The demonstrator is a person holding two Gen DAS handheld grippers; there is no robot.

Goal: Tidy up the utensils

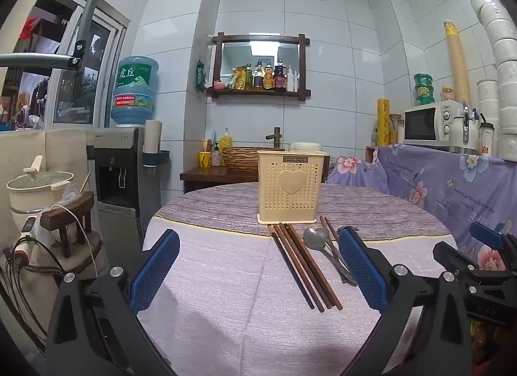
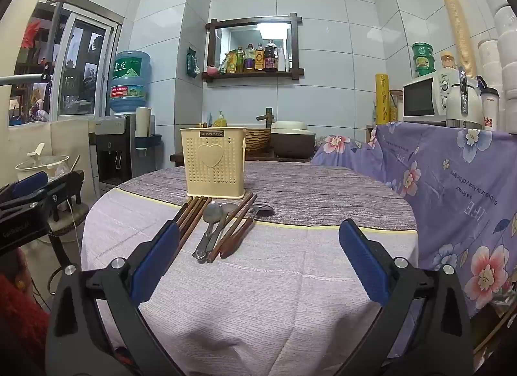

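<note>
Left wrist view: left gripper point(image 1: 258, 266) is spread wide and empty, hovering over the near part of the round table point(image 1: 210, 295). Nothing sits between its blue pads point(image 1: 155, 269).

Right wrist view: right gripper point(image 2: 258, 256) is likewise fully spread, gripping nothing, over bare cloth.

Just ahead of both grippers lies the utensil pile. Dark wooden chopsticks point(image 1: 303, 266) sit in a tight bundle ahead of the left gripper, toward its right finger. Metal spoons point(image 2: 211, 224) overlap each other just right of that bundle. Two more chopsticks point(image 2: 232, 224) cross beside the spoons, and a wood-handled spoon point(image 2: 248, 227) lies furthest right.

Beyond the pile stands the cream perforated holder point(image 2: 213, 162), upright, its base just beside the far tips of the utensils.

Risks, as judgement:
- Bundle is tight, so closing on it likely grabs several sticks; one may slip out mid-lift.
- Spoons are stacked and flat on cloth. Pads may skate off the thin handles or snag the tablecloth.
- Holder looks light. A utensil dropped in at an angle, or a finger nudging its wall, could tip or push it.
- Both grippers head for the same small patch, so they could collide.
- Whether the holder has inner compartments cannot be told.
</note>
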